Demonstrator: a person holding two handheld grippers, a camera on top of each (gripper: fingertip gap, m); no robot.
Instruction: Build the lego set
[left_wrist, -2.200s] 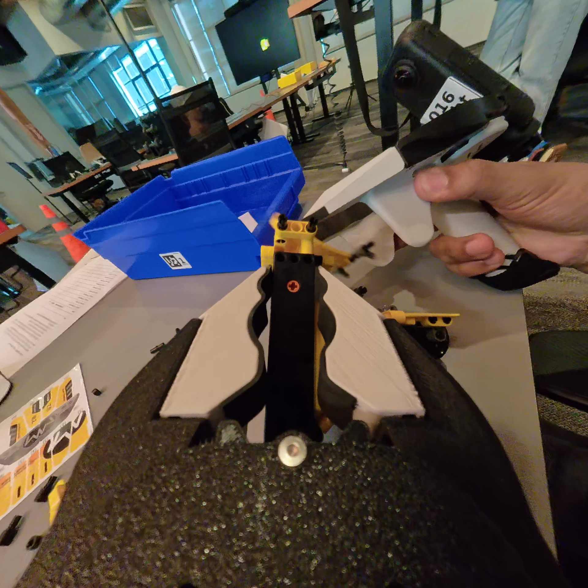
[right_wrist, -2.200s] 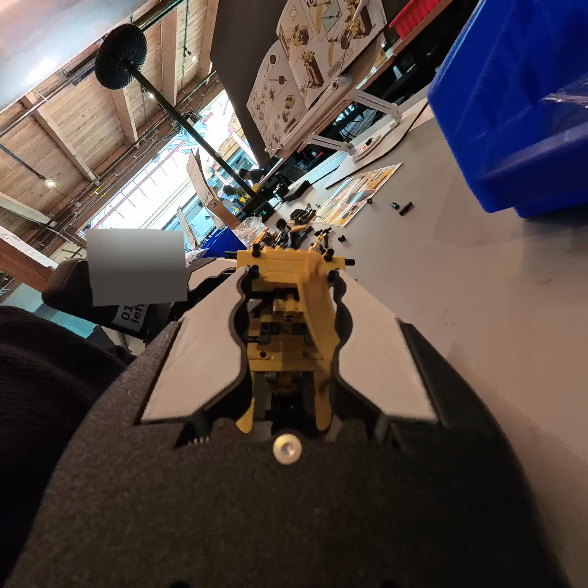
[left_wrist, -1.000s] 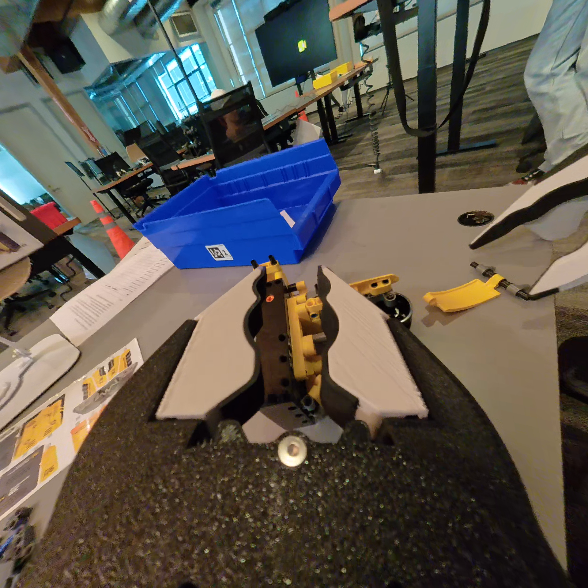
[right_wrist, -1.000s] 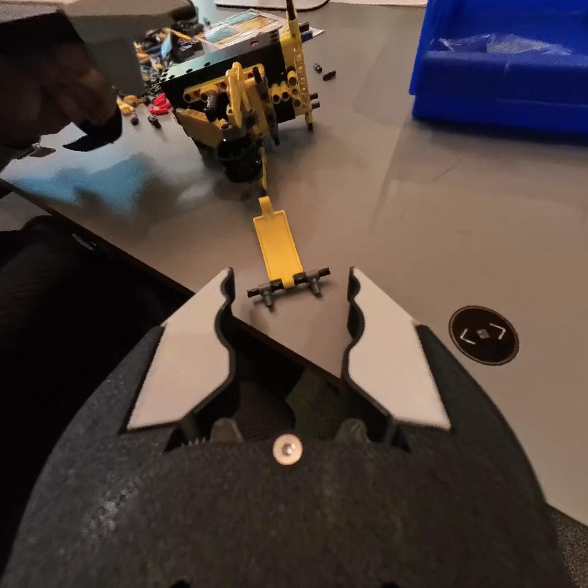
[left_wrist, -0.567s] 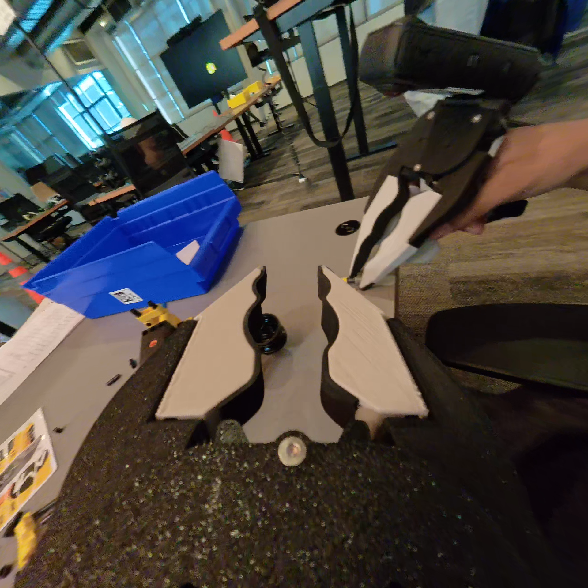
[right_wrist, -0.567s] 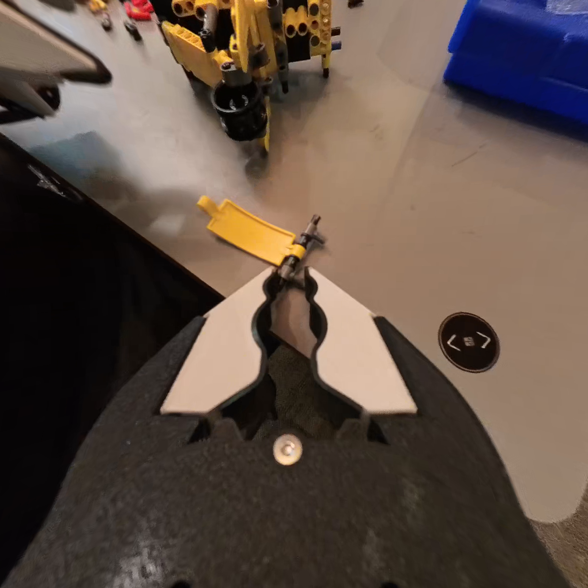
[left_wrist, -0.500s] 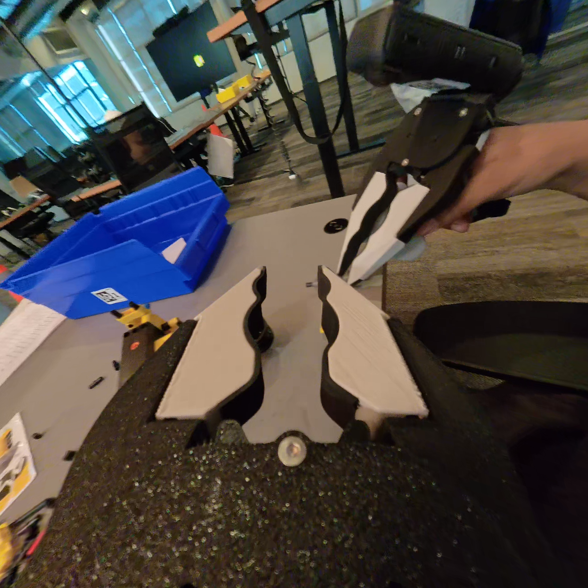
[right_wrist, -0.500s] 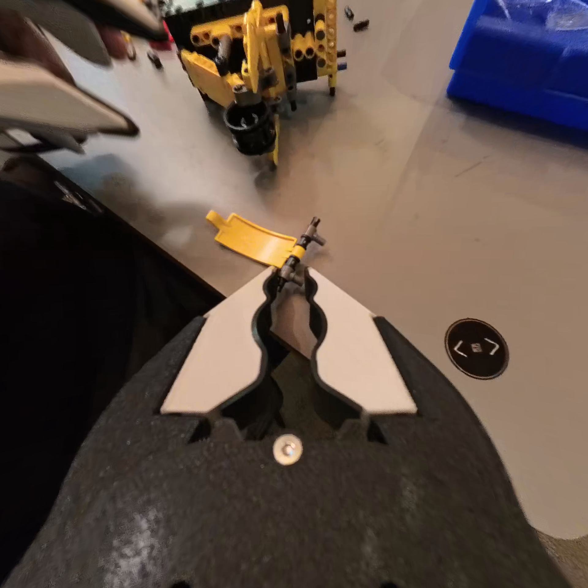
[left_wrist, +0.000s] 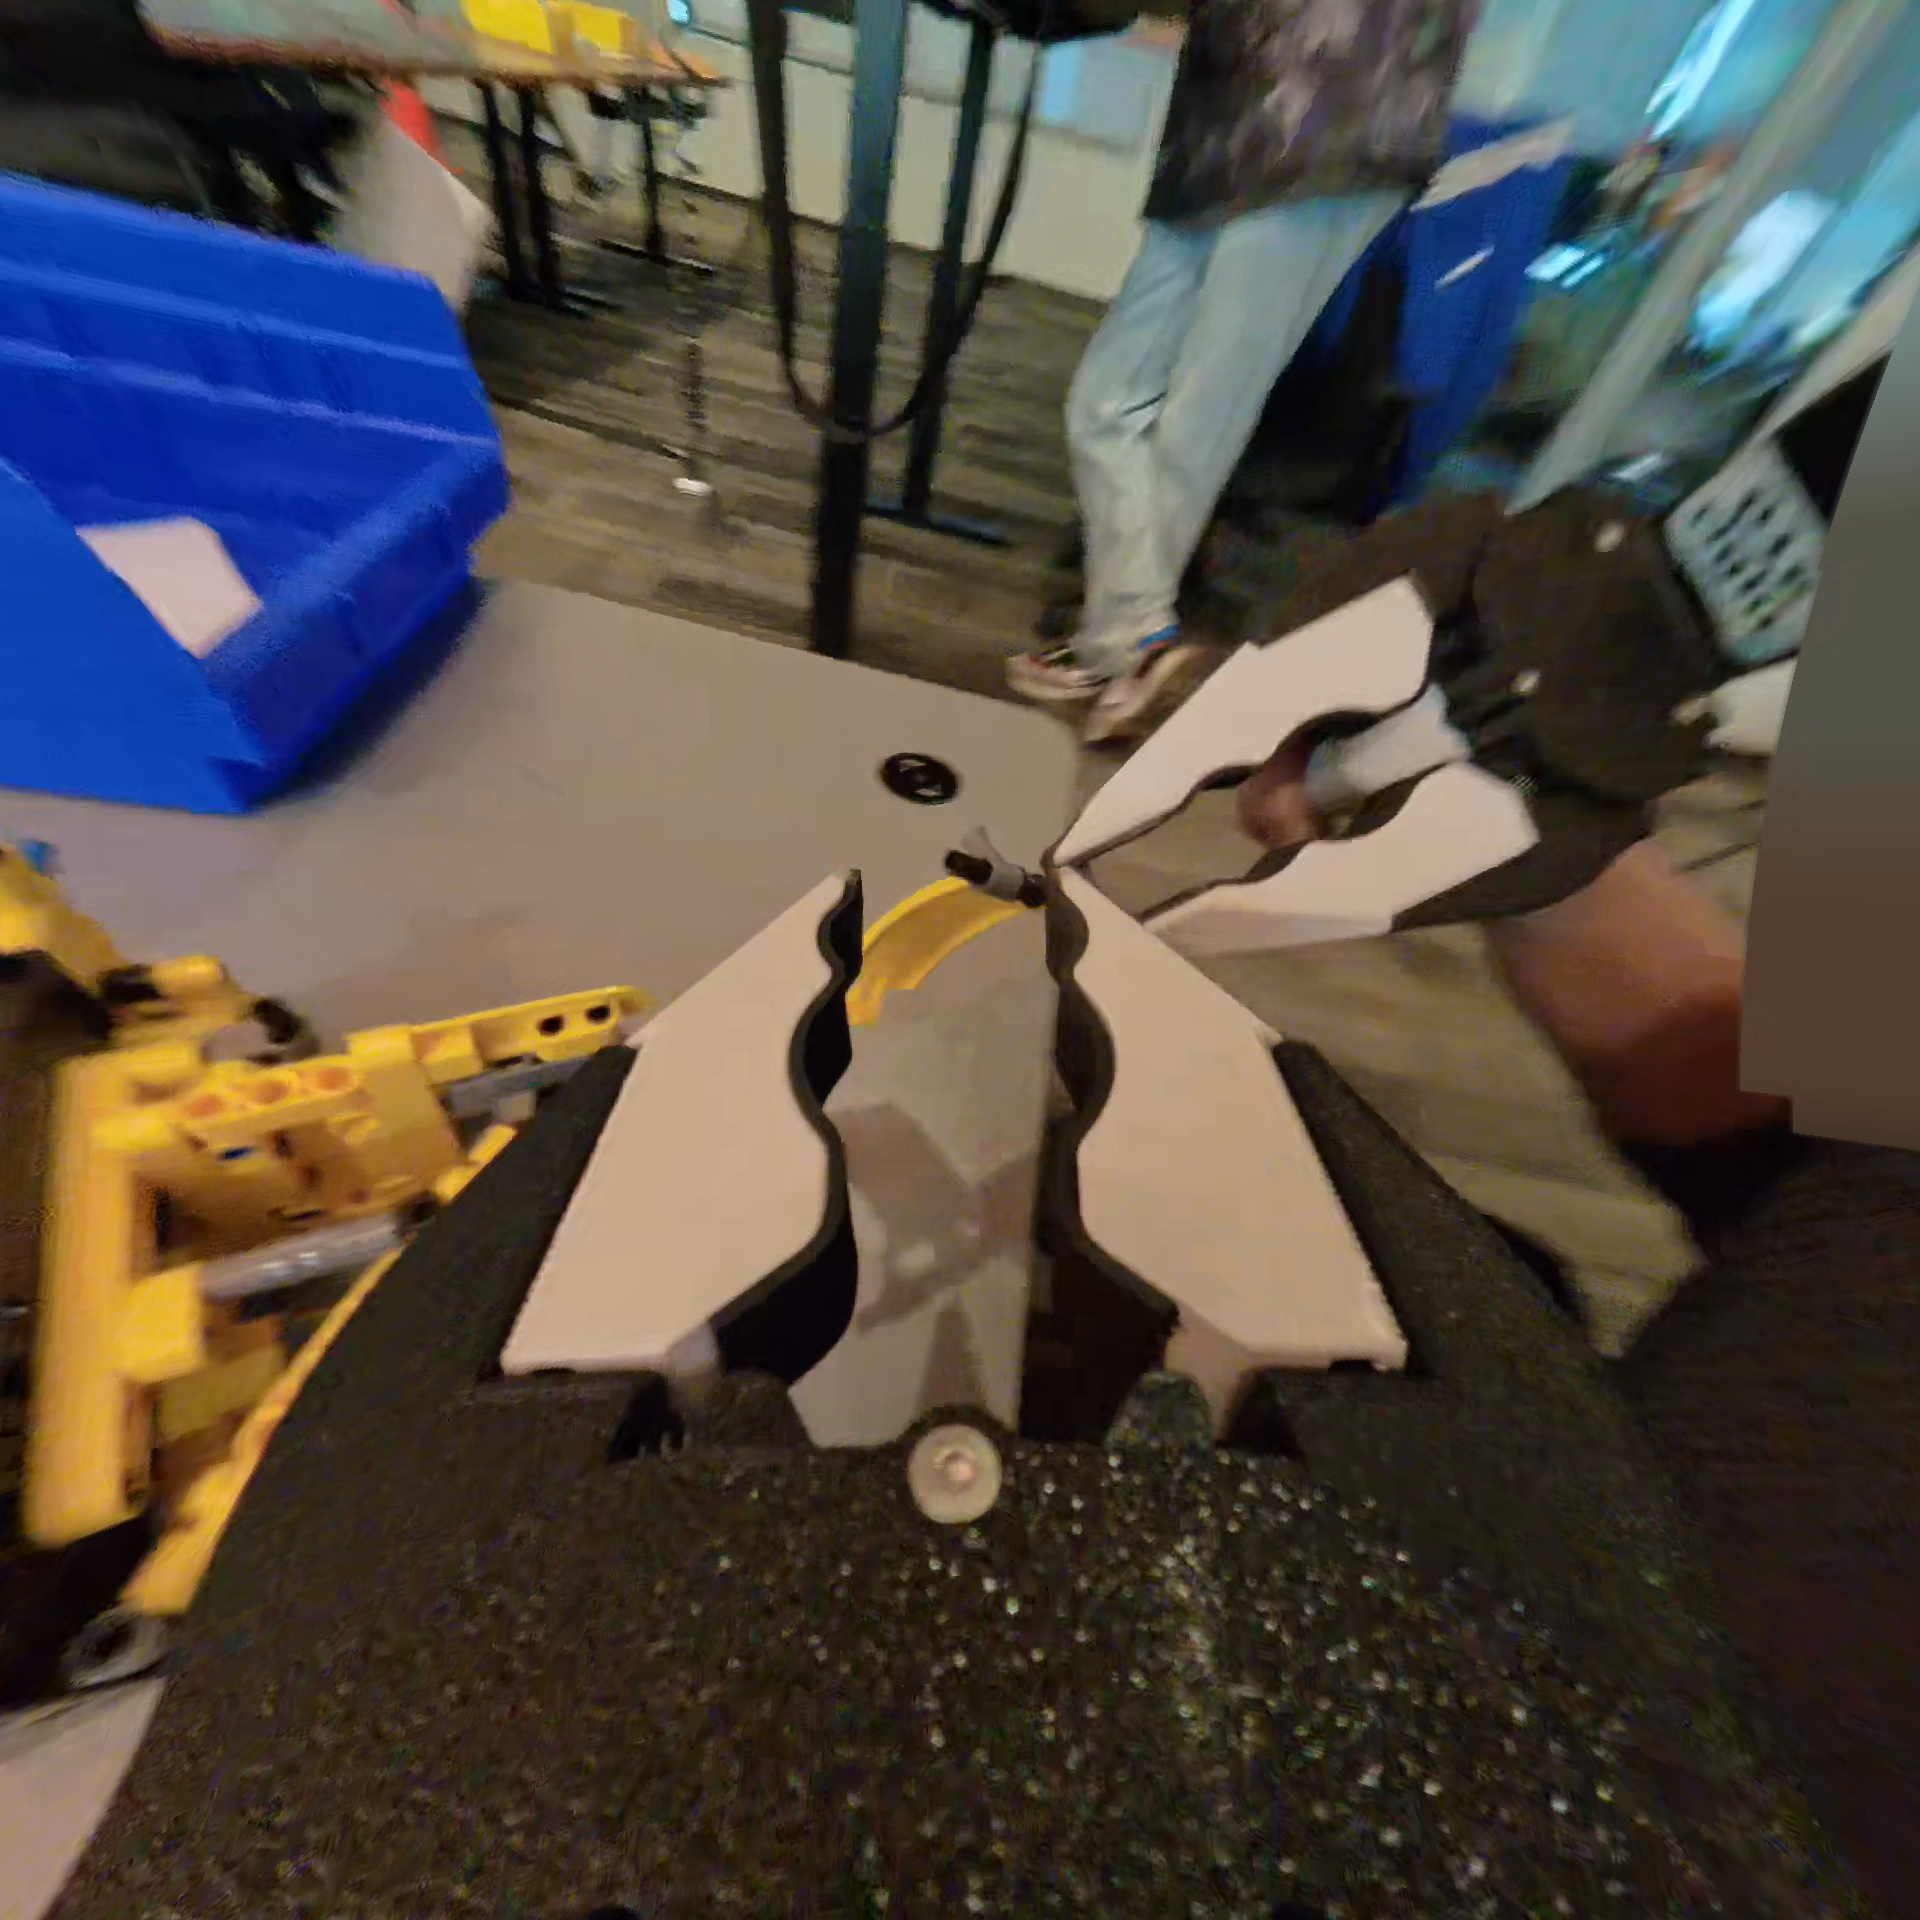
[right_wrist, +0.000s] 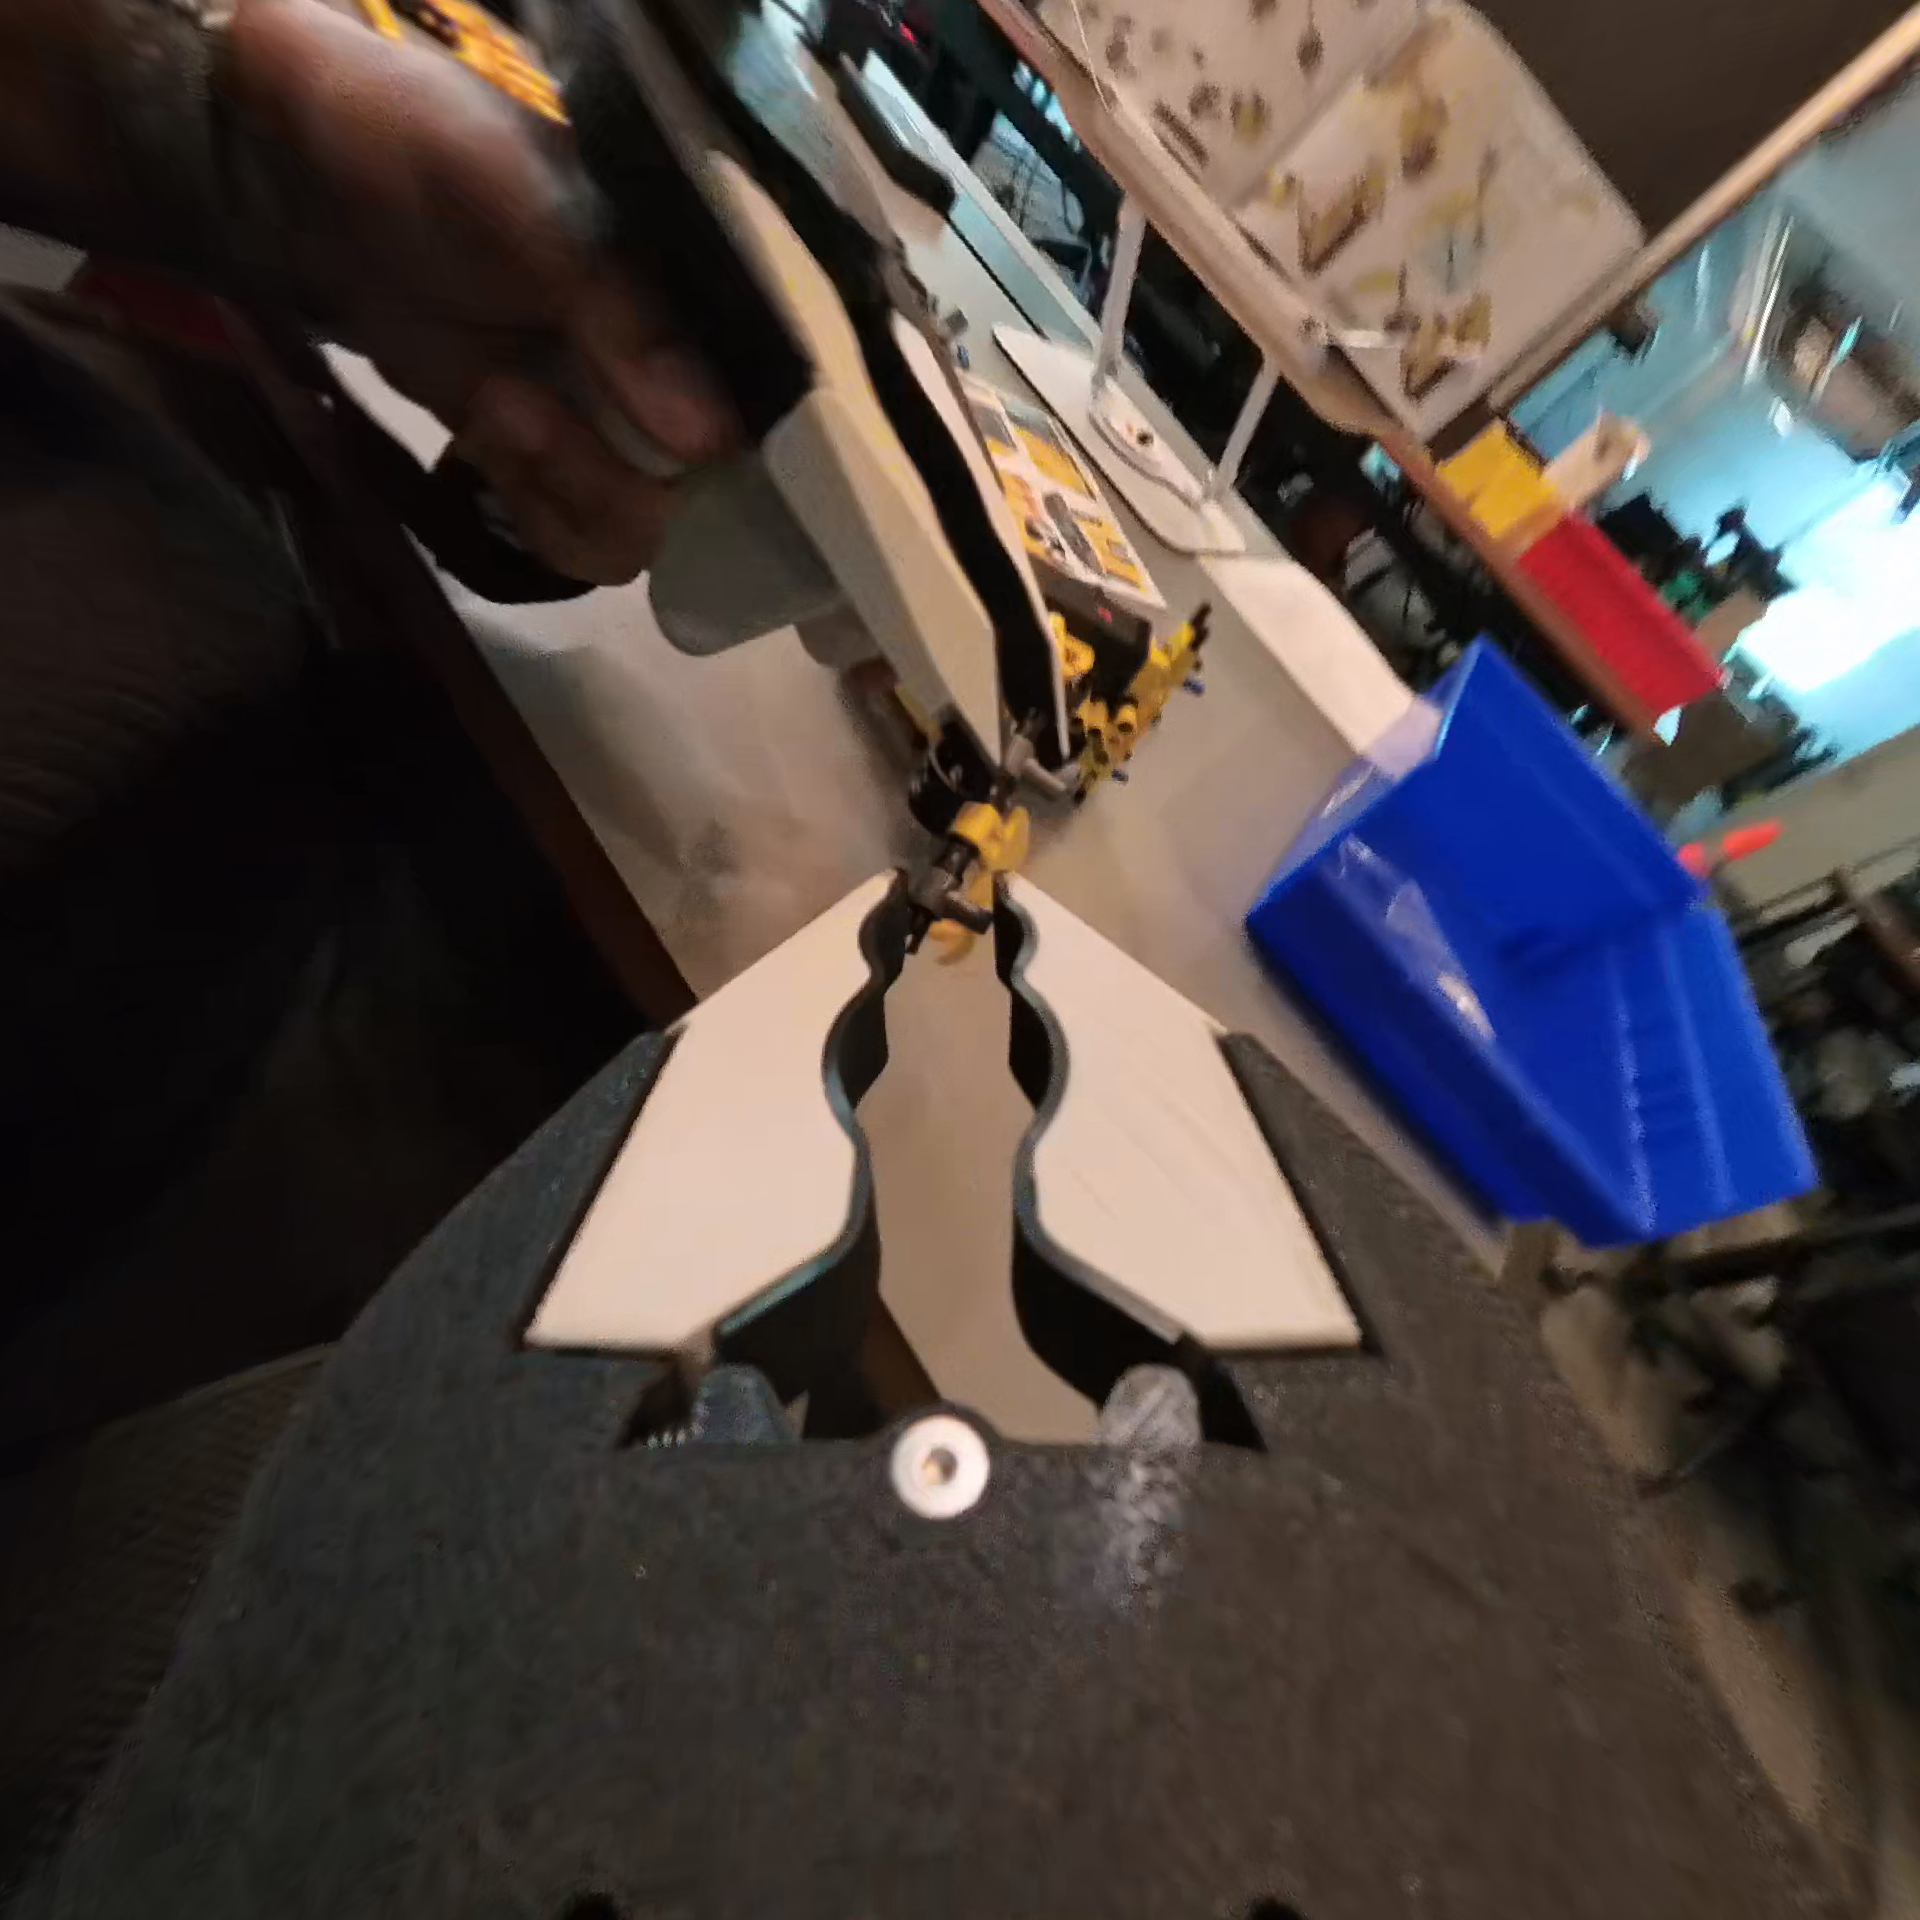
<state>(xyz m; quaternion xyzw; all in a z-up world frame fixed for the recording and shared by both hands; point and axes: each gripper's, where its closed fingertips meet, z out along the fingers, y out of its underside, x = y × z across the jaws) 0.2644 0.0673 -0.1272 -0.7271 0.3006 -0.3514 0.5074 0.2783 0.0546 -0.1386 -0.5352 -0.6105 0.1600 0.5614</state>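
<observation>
Left gripper (left_wrist: 951, 894): its two white fingers stand apart with bare grey table showing between them; nothing is held. It hangs over the near right part of the table, tips pointing toward the table's right edge.
Right gripper (right_wrist: 943, 902): closed at the tips on the dark pin end of a small yellow part. In the left wrist view it comes in from the right (left_wrist: 1055, 862), its tips just beside the left gripper's right fingertip.
Yellow curved panel (left_wrist: 930, 930): a thin yellow piece with a dark grey pin across one end, pinched at that pin by the right gripper. It sits just beyond the left gripper's fingertips, near the table's right edge; whether it rests on the table or is lifted I cannot tell.
Yellow model (left_wrist: 239, 1153): a partly built yellow and black brick vehicle on the table, close to the left side of the left gripper, blurred.
Blue bin (left_wrist: 208, 499): on the far left of the table, well apart from both grippers, with a white scrap inside.
Table (left_wrist: 582, 748): grey, with a round black disc (left_wrist: 918, 777) set in it near the far right corner.
Hand (right_wrist: 582, 343): the person's hand grips the left gripper's handle.
Person (left_wrist: 1226, 343): stands on the floor beyond the table, in light jeans.
Paper sheets (right_wrist: 1070, 509): printed pages lying on the far part of the table.
</observation>
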